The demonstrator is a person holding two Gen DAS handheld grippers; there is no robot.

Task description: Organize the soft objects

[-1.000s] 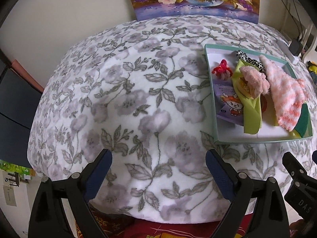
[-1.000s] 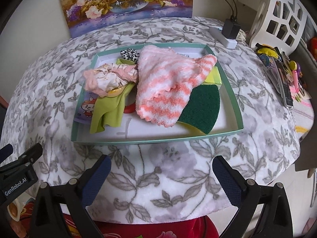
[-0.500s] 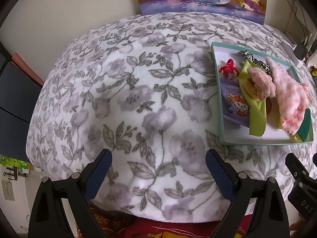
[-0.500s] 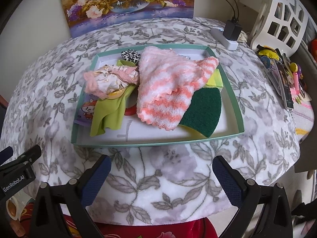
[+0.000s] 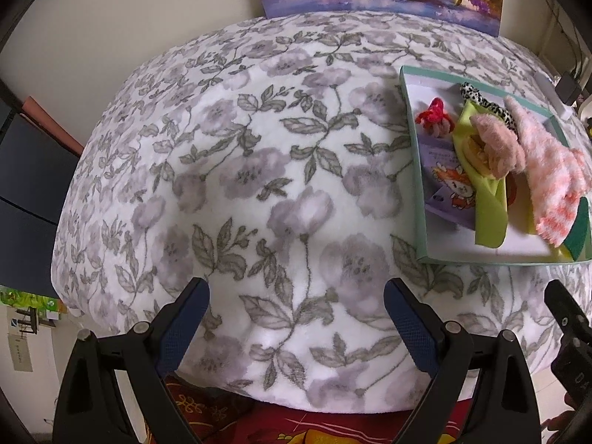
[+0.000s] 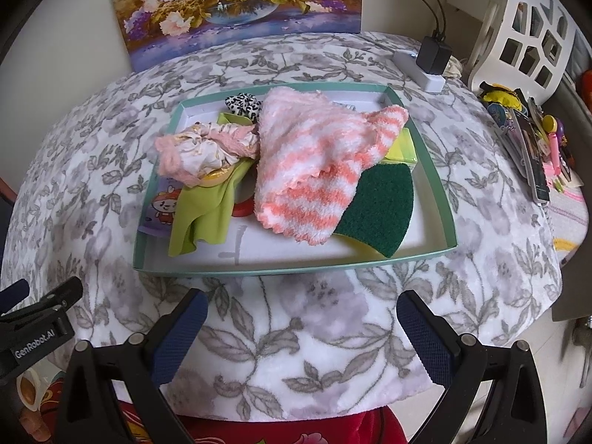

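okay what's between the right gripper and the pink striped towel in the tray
In the right wrist view: bare floral blanket, then the tray's near rim and bare tray floor, between right hand-held gripper and towel.

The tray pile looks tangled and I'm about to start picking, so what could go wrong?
The striped fluffy cloth drapes over the green scouring pad, so lifting either may drag the other. The pink scrunchie rests on the lime cloth, so it could tumble out. Both the left gripper and the right gripper are open, short of the tray.

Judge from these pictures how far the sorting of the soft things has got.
Nothing looks sorted yet: the striped towel, green cloth and sponge lie heaped in the tray. Both the left gripper and right gripper are open and empty. All sorting remains.
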